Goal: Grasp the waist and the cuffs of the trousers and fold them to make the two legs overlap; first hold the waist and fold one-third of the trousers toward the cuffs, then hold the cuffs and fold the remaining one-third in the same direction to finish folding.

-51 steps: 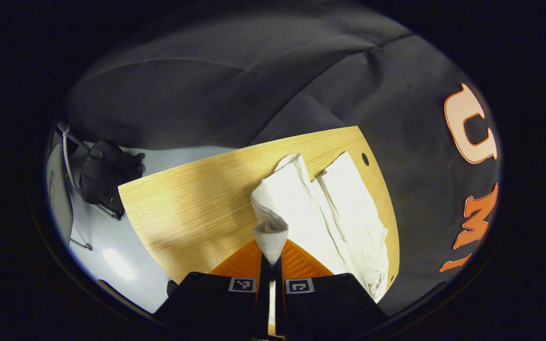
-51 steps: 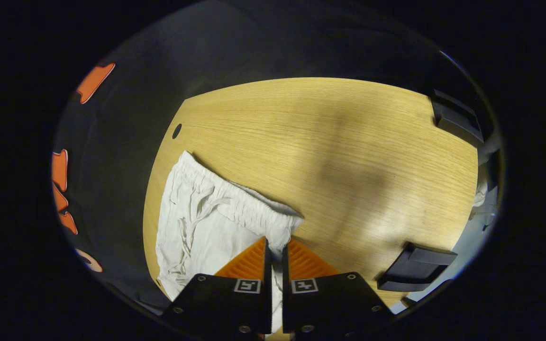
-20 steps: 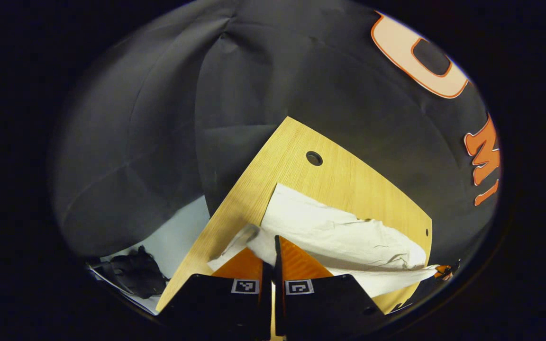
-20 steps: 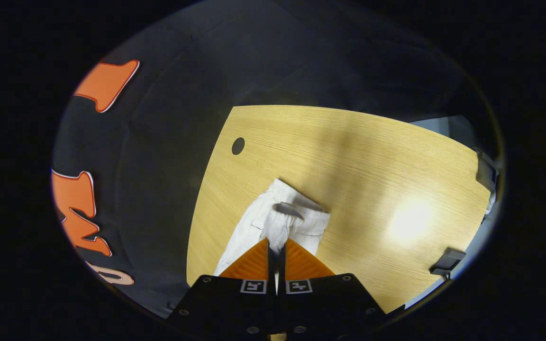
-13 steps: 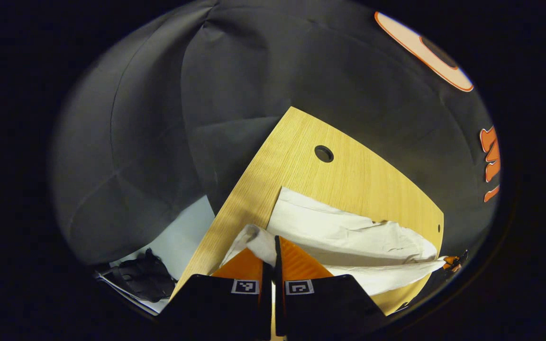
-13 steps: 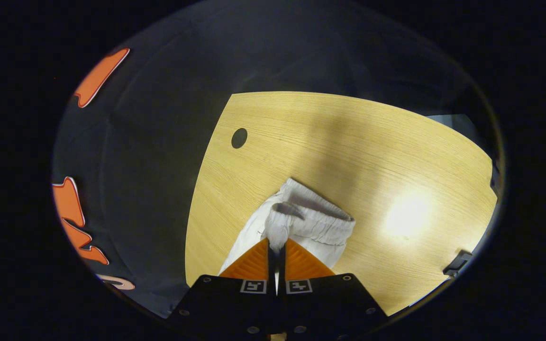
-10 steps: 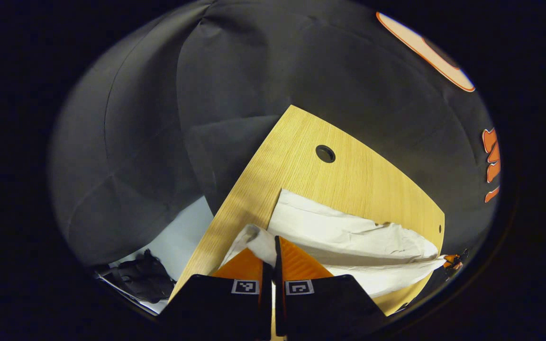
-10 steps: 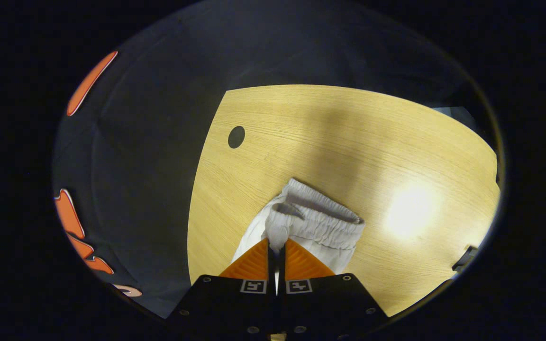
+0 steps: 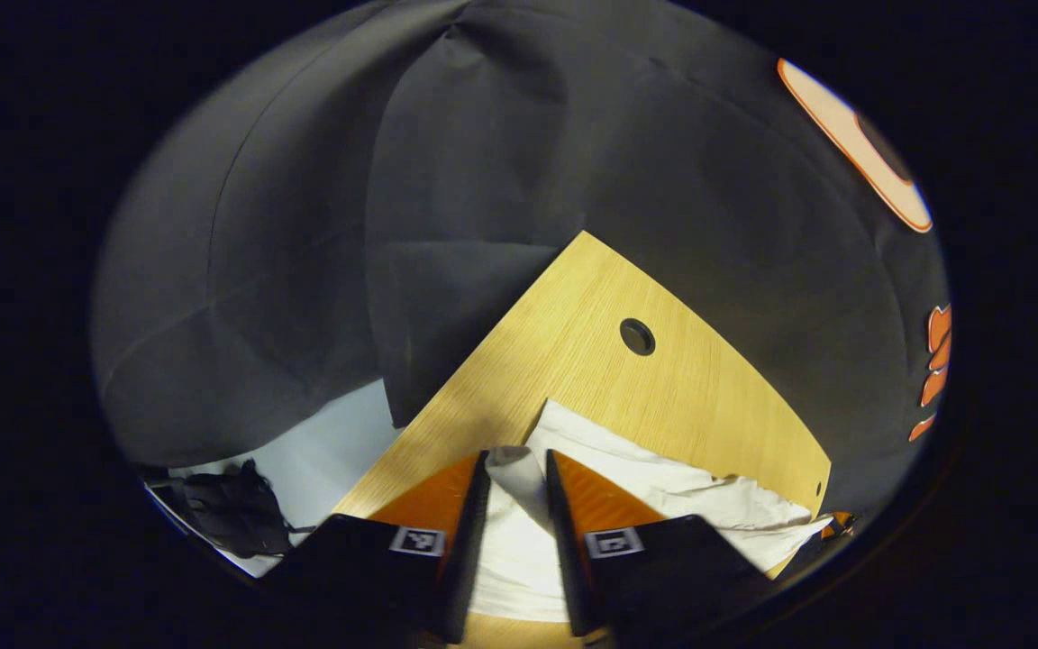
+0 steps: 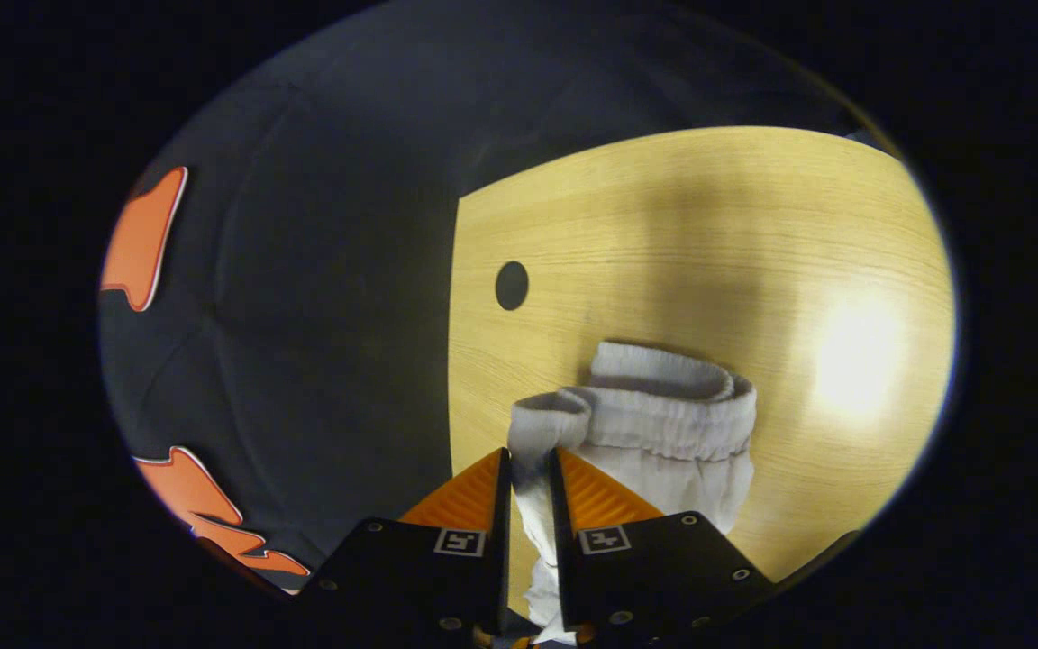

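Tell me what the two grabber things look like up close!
Each is a black blocky body with two long fingers shaped like wedges. The left gripper and the right gripper both have ridged finger faces and a small square black-and-white marker on each side. Little screws dot the right one's body.

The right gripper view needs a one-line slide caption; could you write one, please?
Right gripper opening around the elastic waistband of white trousers on a wooden table.

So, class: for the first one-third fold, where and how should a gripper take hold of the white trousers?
Grip the trousers at the gathered waistband, near a corner, coming from the waist end with one finger above and one below. The band is the thickest, firmest edge, and it stands doubled on the table.
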Demonstrator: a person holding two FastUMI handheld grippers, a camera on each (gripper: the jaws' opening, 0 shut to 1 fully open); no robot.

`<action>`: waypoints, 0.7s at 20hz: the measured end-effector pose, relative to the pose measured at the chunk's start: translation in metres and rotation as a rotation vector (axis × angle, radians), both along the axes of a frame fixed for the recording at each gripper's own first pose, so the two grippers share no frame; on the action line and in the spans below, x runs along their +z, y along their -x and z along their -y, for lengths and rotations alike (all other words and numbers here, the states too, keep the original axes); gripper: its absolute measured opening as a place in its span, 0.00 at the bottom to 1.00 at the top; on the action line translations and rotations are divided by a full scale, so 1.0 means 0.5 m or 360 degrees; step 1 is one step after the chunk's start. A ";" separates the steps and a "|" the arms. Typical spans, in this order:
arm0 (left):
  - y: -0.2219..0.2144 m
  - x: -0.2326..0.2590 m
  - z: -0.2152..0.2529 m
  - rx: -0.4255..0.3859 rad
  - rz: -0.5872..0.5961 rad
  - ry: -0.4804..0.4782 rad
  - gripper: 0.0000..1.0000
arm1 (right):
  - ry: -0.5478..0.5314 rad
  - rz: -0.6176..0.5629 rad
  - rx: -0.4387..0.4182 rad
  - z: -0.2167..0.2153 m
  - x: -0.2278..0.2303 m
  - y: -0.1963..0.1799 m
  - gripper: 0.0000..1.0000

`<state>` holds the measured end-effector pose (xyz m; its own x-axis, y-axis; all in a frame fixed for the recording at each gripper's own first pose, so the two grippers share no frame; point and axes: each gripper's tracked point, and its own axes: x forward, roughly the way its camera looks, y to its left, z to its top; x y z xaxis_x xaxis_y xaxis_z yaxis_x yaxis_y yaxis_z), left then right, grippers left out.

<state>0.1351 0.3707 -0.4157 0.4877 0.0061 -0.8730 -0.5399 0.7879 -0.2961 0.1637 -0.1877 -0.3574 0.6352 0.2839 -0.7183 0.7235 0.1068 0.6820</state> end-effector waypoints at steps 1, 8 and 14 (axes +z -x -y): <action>0.004 0.015 0.005 -0.0002 0.0035 0.0008 0.50 | 0.0047 0.0046 -0.0002 0.016 0.011 0.000 0.27; 0.014 0.119 0.060 -0.0262 0.0070 -0.0119 0.99 | 0.0430 -0.0131 0.0312 0.065 -0.023 0.121 0.67; 0.074 0.193 0.131 -0.0426 -0.0020 -0.0230 0.99 | 0.0506 -0.0288 0.0519 0.037 -0.083 0.188 0.96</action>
